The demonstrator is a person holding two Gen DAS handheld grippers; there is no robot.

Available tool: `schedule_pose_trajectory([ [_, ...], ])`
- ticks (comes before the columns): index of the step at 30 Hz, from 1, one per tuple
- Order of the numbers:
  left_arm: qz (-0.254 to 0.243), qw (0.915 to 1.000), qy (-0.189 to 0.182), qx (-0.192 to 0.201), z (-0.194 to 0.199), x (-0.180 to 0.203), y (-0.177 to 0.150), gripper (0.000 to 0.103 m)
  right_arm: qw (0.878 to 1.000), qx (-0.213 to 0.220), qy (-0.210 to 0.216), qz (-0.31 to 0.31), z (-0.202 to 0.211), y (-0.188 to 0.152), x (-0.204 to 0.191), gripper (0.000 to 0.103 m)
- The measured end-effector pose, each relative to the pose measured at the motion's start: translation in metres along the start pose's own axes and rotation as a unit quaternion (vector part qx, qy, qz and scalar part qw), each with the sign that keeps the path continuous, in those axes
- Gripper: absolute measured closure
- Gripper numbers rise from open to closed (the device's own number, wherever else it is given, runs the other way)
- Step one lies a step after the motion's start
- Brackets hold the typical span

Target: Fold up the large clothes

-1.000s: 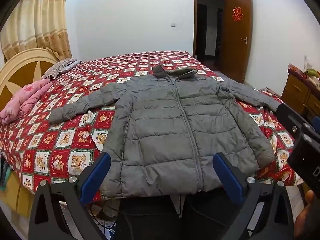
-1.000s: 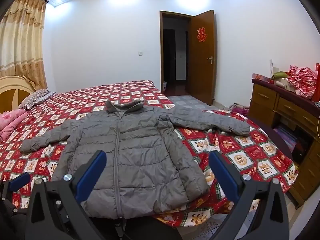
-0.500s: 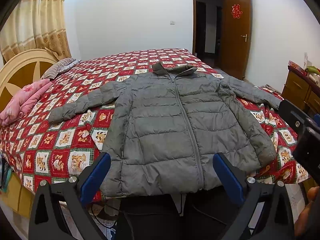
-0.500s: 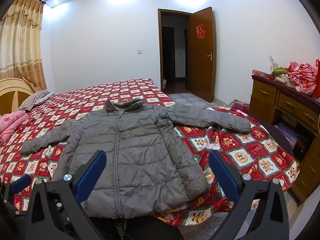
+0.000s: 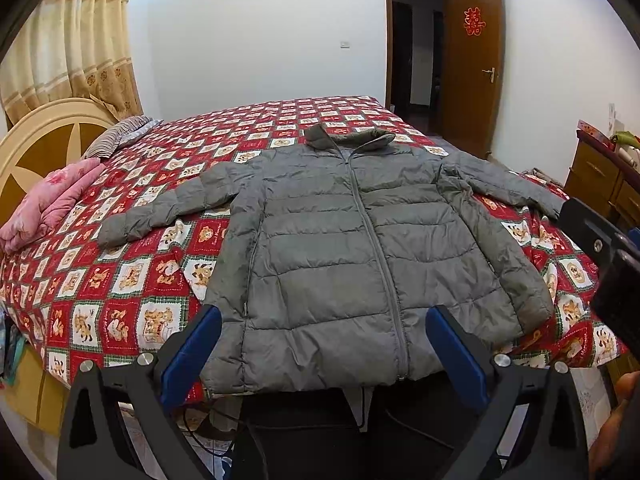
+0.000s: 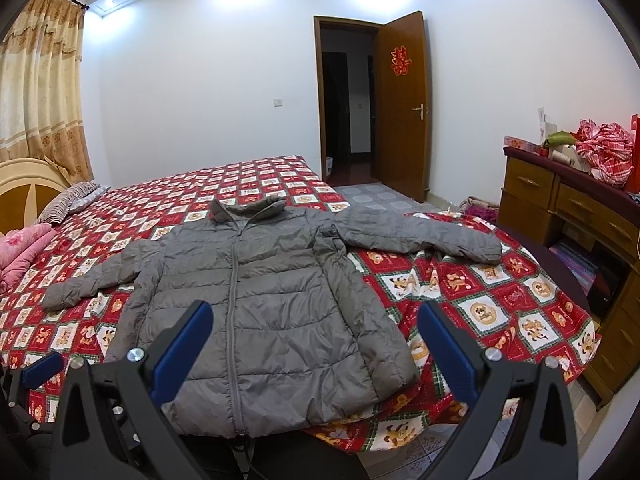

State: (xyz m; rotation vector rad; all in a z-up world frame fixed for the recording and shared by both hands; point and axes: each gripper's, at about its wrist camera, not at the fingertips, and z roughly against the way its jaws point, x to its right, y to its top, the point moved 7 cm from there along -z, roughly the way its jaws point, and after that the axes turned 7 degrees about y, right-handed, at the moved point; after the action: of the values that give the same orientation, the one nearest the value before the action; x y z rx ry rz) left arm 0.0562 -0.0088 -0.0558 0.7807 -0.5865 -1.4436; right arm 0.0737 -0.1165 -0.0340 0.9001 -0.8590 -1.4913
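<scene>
Two views, one grey puffer jacket [image 5: 340, 248] between them, laid flat and front-up on the red checked bedspread [image 5: 120, 280], zipped closed, collar standing at the end away from the cameras, hem reaching the near edge of the bed and hanging a little over it. Left wrist view: left gripper [image 5: 324, 344] hangs just short of the jacket hem, blue fingers spread wide, nothing held; a black piece of the other tool [image 5: 600, 248] cuts in beyond the jacket's right sleeve; the headboard [image 5: 44, 136] and a pink quilt [image 5: 52, 200] show well out past the left sleeve. Right wrist view: right gripper [image 6: 316, 340] also wide open and empty, set near the jacket's hem corner on the dresser side; a blue finger of the left tool [image 6: 42, 368] shows low beside the hem's other end. Only this view takes in the wooden dresser [image 6: 560, 200] off past the right sleeve, with a red plaid bundle [image 6: 604, 152] on top, plus ceiling lights. Both views catch the open door [image 6: 402, 108] behind the collar. Jacket surface quilted in horizontal bands, slightly rumpled; both sleeves out sideways, the left one angled toward the quilt, the right one lying across the bedspread toward the dresser.
</scene>
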Motion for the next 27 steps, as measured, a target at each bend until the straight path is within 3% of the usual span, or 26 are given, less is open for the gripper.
schedule_pose_trajectory([
  [27,0.000,1.0000,0.001,-0.003,-0.0010,-0.0024,-0.0016,0.001,1.000,-0.008,0.005,-0.005,-0.0013,-0.0019,-0.0023,0.000],
])
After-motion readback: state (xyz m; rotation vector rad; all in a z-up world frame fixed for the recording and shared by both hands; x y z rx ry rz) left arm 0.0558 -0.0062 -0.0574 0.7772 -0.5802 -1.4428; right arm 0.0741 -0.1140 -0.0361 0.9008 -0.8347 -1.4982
